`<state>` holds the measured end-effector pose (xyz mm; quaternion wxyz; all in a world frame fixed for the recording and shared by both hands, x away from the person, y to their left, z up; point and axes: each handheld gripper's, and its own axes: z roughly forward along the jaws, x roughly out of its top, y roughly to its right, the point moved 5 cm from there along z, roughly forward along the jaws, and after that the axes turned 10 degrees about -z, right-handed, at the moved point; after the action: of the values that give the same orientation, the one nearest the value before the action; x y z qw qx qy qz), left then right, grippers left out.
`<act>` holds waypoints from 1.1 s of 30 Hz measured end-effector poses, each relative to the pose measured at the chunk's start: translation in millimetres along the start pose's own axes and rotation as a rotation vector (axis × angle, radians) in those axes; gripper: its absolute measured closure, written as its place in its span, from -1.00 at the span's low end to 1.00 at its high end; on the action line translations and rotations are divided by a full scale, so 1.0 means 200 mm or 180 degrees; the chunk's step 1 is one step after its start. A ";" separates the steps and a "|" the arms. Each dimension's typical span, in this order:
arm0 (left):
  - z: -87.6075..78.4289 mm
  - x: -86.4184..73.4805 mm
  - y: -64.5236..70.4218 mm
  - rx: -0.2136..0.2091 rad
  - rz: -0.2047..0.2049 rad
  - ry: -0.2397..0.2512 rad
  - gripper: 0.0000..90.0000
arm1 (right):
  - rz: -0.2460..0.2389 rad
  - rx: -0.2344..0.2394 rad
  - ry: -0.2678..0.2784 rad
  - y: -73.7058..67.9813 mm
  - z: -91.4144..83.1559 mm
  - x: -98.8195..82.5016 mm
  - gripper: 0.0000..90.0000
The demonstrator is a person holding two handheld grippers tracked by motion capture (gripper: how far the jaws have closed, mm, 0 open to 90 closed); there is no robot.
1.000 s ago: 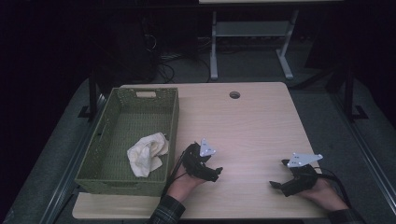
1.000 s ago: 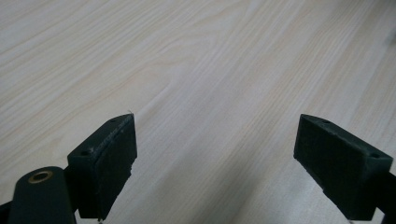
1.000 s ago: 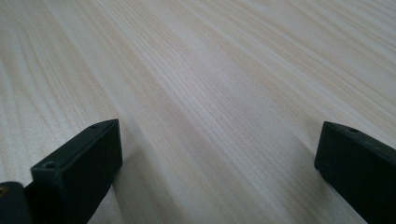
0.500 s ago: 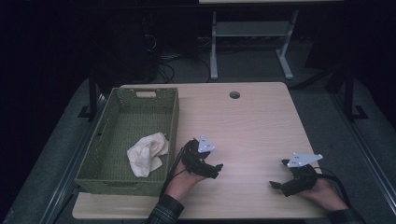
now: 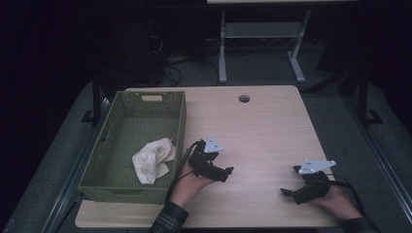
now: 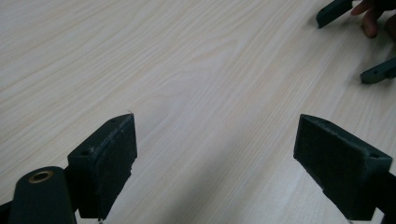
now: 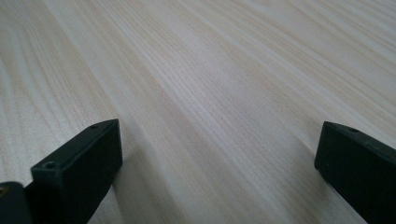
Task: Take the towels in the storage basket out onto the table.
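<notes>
High view: left gripper (image 5: 224,171) beside basket (image 5: 180,127) rim.

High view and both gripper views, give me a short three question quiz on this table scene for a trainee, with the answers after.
1. True or false: the cream cloth lies inside the green basket.
2. Which gripper is nearer the basket? A) left gripper B) right gripper
3. Fill in: in its own view, the left gripper has its jaws ____ over bare table.

Key
1. True; the cloth sits crumpled in the end nearer the person.
2. A; it rests just beside the basket's right wall.
3. Open; nothing sits between them. The right gripper is open likewise.
</notes>
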<state>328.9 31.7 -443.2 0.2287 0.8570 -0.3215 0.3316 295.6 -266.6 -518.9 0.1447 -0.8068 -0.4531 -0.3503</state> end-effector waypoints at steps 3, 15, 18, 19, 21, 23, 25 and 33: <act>-0.01 0.02 0.00 -0.0027 -0.0009 -0.0008 -0.72 | -0.0001 -0.0001 0.0000 0.00 0.00 0.00 -0.99; -0.07 0.11 0.01 -0.0202 0.0058 0.0008 -0.71 | -0.0003 -0.0002 0.0001 0.00 0.00 0.00 -0.99; -0.08 0.12 0.02 -0.0224 0.0091 -0.0007 -0.71 | -0.0003 -0.0002 0.0001 0.00 0.00 0.00 -0.99; -0.09 0.13 0.02 -0.0233 0.0079 -0.0001 -0.71 | -0.0003 -0.0003 0.0002 0.00 0.00 0.00 -0.99; -0.10 0.15 0.01 -0.0261 0.0068 0.0015 -0.71 | -0.0004 -0.0002 0.0003 0.00 0.00 0.00 -0.99; -0.11 0.16 0.00 -0.0268 0.0087 -0.0001 -0.71 | -0.0004 -0.0002 0.0002 0.00 0.00 0.00 -0.99; -0.13 0.17 -0.01 -0.0255 0.0140 -0.0004 -0.72 | -0.0005 -0.0002 0.0002 0.00 0.00 0.00 -0.99; -0.17 0.20 -0.03 -0.0313 0.0195 -0.0044 -0.72 | -0.0007 0.0002 0.0002 0.00 0.00 0.00 -0.99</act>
<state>342.1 40.9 -391.6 0.2580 0.8367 -0.3650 0.3163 295.6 -266.6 -518.9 0.1447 -0.8062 -0.4540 -0.3507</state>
